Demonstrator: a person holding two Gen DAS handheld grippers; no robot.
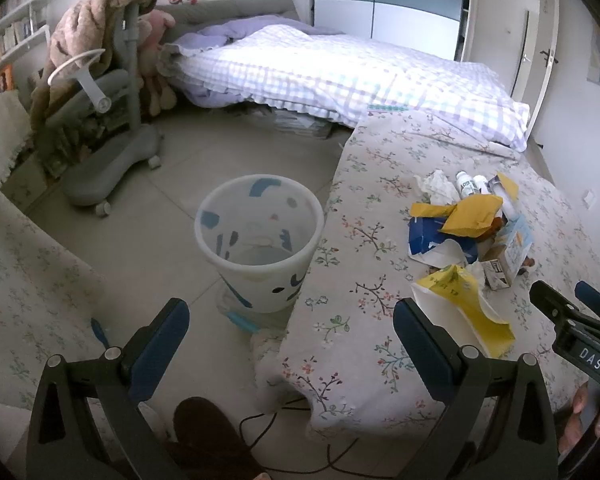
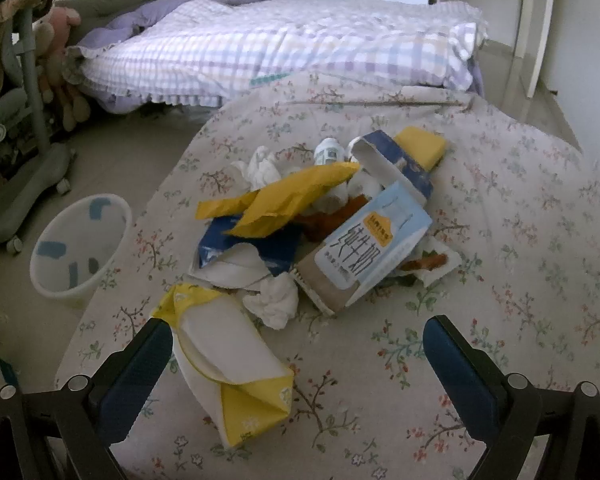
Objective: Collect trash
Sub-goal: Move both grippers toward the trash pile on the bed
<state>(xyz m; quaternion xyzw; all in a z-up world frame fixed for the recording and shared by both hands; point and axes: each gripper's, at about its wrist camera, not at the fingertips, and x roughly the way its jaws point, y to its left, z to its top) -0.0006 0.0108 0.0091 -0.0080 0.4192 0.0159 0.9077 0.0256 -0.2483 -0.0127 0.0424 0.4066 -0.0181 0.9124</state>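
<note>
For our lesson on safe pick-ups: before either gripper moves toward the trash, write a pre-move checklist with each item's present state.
1. Left gripper open, nothing held: ok.
2. Right gripper open, nothing held: ok.
3. Bin upright on the floor, mouth unobstructed: ok.
4. Trash pile in view on the floral cloth: ok.
5. Nearest piece, the yellow-and-white wrapper, lies beside the right gripper's left finger, not centred between the fingers: not ok.
6. Milk carton empty and closed: cannot tell.
</note>
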